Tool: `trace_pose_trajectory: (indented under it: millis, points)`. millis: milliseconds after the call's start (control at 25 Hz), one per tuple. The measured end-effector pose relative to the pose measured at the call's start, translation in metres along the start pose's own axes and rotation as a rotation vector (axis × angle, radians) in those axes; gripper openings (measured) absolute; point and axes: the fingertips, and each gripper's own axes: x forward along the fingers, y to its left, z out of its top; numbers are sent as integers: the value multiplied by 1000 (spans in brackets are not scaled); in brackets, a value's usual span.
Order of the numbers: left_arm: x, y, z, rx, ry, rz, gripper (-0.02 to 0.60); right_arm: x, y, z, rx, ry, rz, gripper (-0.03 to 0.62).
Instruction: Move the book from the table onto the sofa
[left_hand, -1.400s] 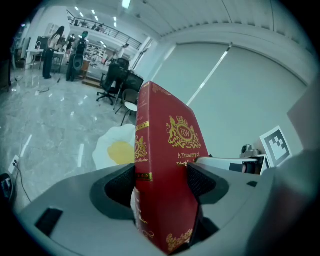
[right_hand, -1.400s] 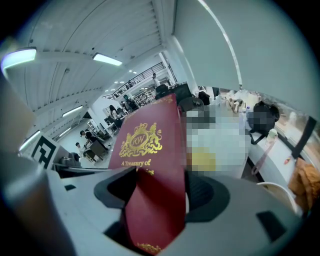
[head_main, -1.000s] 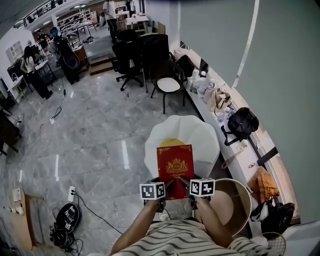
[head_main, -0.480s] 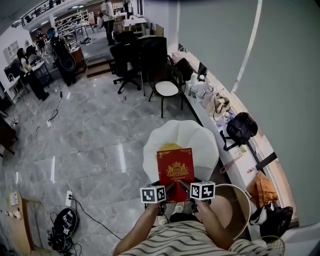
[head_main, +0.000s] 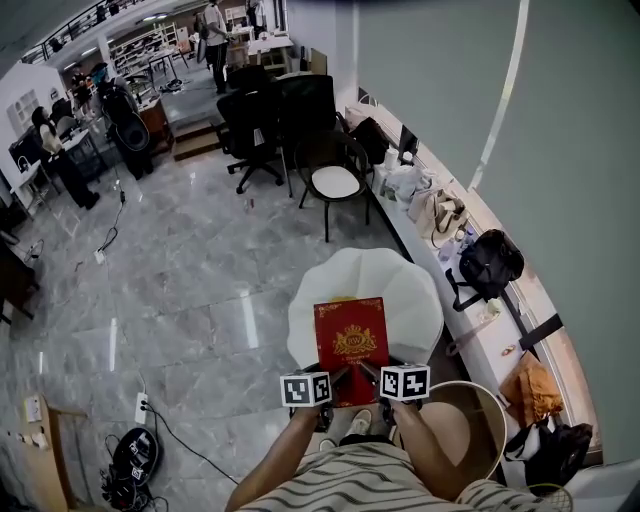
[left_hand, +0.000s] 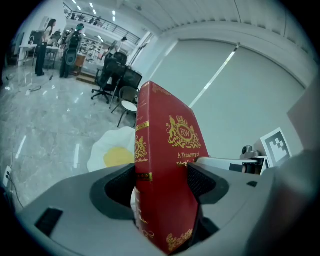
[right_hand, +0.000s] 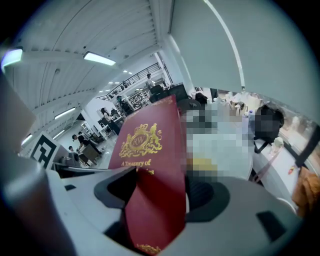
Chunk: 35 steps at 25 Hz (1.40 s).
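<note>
Both my left gripper (left_hand: 161, 184) and right gripper (right_hand: 159, 192) have fingers (left_hand: 206, 181) clenched on the bottom edge of the red book (head_main: 351, 345), held aloft near the white sofa (head_main: 412, 298). Stiff hardcover, likely weighty and slick: best gripped deep, by both lower corners.

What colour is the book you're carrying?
The book is red with gold decorations, seen best in the left gripper view.

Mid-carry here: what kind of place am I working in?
Probably an open-plan office or lab workspace: black office chairs stand on a polished marble floor, a long counter along the wall holds bags, and people stand around farther back.
</note>
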Motion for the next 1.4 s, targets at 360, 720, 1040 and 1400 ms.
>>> trace_pose_trajectory:
  millis: [360,720,1040,1400]
  points:
    - [44,2,38,-8,13,11,332,29,-33,38,6,11,6,314]
    - [89,-2,57,-17,38,27,333,51,-72,60,19,35,12,314]
    - [112,3,71,-22,63,35,333,68,-89,73,36,43,12,314]
    - [122,31,87,-13,117,11,333,96,-82,79,81,43,-25,314]
